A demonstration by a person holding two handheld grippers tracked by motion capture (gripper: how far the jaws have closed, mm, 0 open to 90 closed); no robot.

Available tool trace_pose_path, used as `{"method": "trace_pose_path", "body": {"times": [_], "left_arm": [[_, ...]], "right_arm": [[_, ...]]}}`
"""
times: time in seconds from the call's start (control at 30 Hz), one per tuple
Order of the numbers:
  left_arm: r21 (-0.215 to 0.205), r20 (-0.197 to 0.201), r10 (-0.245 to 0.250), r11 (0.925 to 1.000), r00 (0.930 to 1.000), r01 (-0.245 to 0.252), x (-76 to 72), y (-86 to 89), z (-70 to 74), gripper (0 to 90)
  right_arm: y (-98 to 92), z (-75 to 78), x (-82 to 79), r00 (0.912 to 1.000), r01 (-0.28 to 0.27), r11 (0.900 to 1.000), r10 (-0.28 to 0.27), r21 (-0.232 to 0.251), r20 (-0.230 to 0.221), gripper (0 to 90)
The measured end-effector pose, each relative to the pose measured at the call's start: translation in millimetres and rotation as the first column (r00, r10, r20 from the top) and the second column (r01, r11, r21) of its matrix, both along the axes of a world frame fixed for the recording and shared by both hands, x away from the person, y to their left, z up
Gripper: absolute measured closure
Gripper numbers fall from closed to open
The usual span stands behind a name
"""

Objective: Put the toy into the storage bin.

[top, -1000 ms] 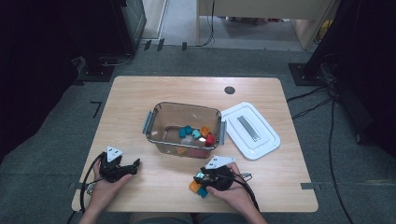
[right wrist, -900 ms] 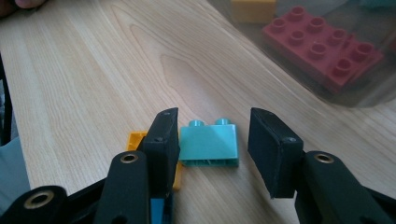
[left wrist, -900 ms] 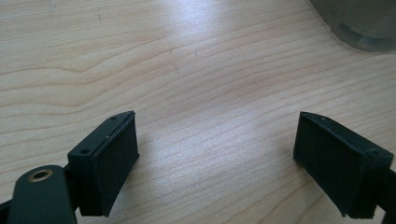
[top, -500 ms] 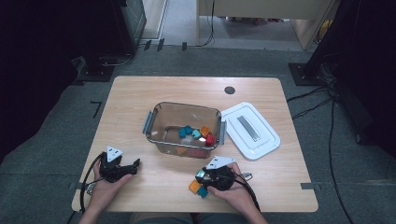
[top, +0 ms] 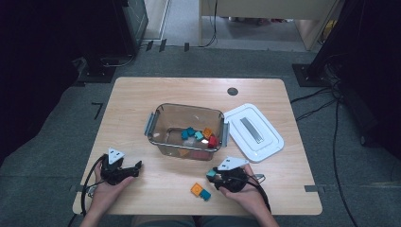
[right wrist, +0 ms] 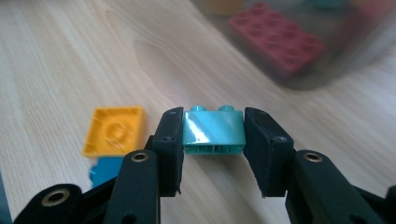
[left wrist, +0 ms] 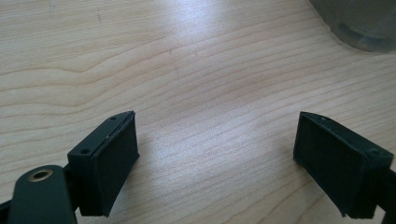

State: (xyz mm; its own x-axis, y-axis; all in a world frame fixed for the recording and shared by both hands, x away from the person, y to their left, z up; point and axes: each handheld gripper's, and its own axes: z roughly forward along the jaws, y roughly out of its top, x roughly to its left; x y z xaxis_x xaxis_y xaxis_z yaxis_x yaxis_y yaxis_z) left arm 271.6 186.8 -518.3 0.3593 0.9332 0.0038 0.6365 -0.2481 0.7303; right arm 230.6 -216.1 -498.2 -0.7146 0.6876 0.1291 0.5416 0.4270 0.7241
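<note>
high view: right gripper lifts a teal brick near the clear bin; left gripper idles. right gripper view: jaws, just closing, clamp the brick. left gripper view: jaws wide, empty. next, i judge, carry it over the bin.

From above we look down on the whole worktop; each gripper camera skims it closely, both catching the clear bin.
</note>
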Motion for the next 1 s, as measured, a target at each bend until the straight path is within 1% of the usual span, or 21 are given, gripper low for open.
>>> {"method": "trace_pose_path", "body": {"times": [0.07,0.1,0.13,0.17,0.2,0.23,0.27,0.3,0.33,0.37,0.4,0.43,0.5,0.53,0.57,0.77,0.8,0.83,0.87,0.93,1.0], "left_arm": [[0.0,0.0,0.0,1.0,1.0,0.0,0.0,0.0,0.0,13.5],[0.0,0.0,0.0,1.0,1.0,0.0,0.0,0.0,0.0,13.5],[0.0,0.0,0.0,1.0,1.0,0.0,0.0,0.0,0.0,13.5],[0.0,0.0,0.0,1.0,1.0,0.0,0.0,0.0,0.0,13.5],[0.0,0.0,0.0,1.0,1.0,0.0,0.0,0.0,0.0,13.5],[0.0,0.0,0.0,1.0,1.0,0.0,0.0,0.0,0.0,13.5],[0.0,0.0,0.0,1.0,1.0,0.0,0.0,0.0,0.0,13.5],[0.0,0.0,0.0,1.0,1.0,0.0,0.0,0.0,0.0,13.5],[0.0,0.0,0.0,1.0,1.0,0.0,0.0,0.0,0.0,13.5],[0.0,0.0,0.0,1.0,1.0,0.0,0.0,0.0,0.0,13.5],[0.0,0.0,0.0,1.0,1.0,0.0,0.0,0.0,0.0,13.5],[0.0,0.0,0.0,1.0,1.0,0.0,0.0,0.0,0.0,13.5],[0.0,0.0,0.0,1.0,1.0,0.0,0.0,0.0,0.0,13.5],[0.0,0.0,0.0,1.0,1.0,0.0,0.0,0.0,0.0,13.5],[0.0,0.0,0.0,1.0,1.0,0.0,0.0,0.0,0.0,13.5],[-0.001,0.001,0.001,1.0,1.0,-0.001,0.0,-0.1,-0.1,13.5],[-0.001,0.001,0.001,1.0,1.0,-0.001,0.0,-0.1,-0.1,13.5],[-0.001,0.0,0.001,1.0,1.0,-0.001,0.0,-0.1,-0.1,13.4],[-0.001,0.0,0.001,1.0,1.0,-0.001,0.0,-0.1,-0.1,13.5],[-0.001,0.001,0.0,1.0,1.0,0.0,0.0,0.0,-0.1,13.5],[-0.001,0.0,0.001,1.0,1.0,-0.001,0.0,-0.1,-0.1,13.5]], "right_arm": [[-4.5,1.5,0.7,0.9999,0.01,1.0,-0.01,0.002,-0.001,60.4],[-10.3,3.2,1.8,0.9997,0.022,1.0,-0.022,0.003,-0.005,60.4],[-15.9,4.7,3.0,0.9994,0.033,0.999,-0.033,0.003,-0.011,60.4],[-28.1,7.6,6.5,0.9983,0.053,0.999,-0.053,0.003,-0.025,60.4],[-33.2,9.0,8.3,0.9975,0.063,0.998,-0.062,0.003,-0.033,60.4],[-33.2,9.0,8.3,0.9975,0.063,0.998,-0.062,0.003,-0.033,60.4],[-43.2,12.7,11.5,0.9955,0.083,0.996,-0.083,0.007,-0.046,60.4],[-43.2,12.7,11.5,0.9955,0.083,0.996,-0.083,0.007,-0.046,60.4],[-52.5,17.2,14.9,0.9931,0.099,0.995,-0.098,0.013,-0.064,60.4],[-52.5,17.2,14.9,0.9931,0.099,0.995,-0.098,0.013,-0.064,60.4],[-60.6,22.4,18.1,0.9916,0.111,0.994,-0.11,0.007,-0.068,60.4],[-60.6,22.4,18.1,0.9916,0.111,0.994,-0.11,0.007,-0.068,60.4],[-70.2,31.6,22.5,0.9894,0.123,0.992,-0.124,-0.008,-0.076,60.4],[-70.2,31.6,22.5,0.9894,0.123,0.992,-0.124,-0.008,-0.076,60.4],[-76.6,40.6,26.4,0.9881,0.131,0.991,-0.133,-0.022,-0.078,60.4],[-84.6,63.3,37.4,0.9871,0.142,0.989,-0.144,-0.044,-0.068,60.4],[-84.6,63.3,37.4,0.9871,0.142,0.989,-0.144,-0.044,-0.068,60.4],[-85.5,71.4,42.3,0.9873,0.143,0.989,-0.145,-0.046,-0.064,60.4],[-85.5,71.4,42.3,0.9873,0.143,0.989,-0.145,-0.046,-0.064,60.4],[-84.4,82.8,49.0,0.9876,0.144,0.989,-0.146,-0.037,-0.056,60.4],[-83.6,85.7,50.4,0.9879,0.144,0.989,-0.146,-0.036,-0.054,60.4]]}}
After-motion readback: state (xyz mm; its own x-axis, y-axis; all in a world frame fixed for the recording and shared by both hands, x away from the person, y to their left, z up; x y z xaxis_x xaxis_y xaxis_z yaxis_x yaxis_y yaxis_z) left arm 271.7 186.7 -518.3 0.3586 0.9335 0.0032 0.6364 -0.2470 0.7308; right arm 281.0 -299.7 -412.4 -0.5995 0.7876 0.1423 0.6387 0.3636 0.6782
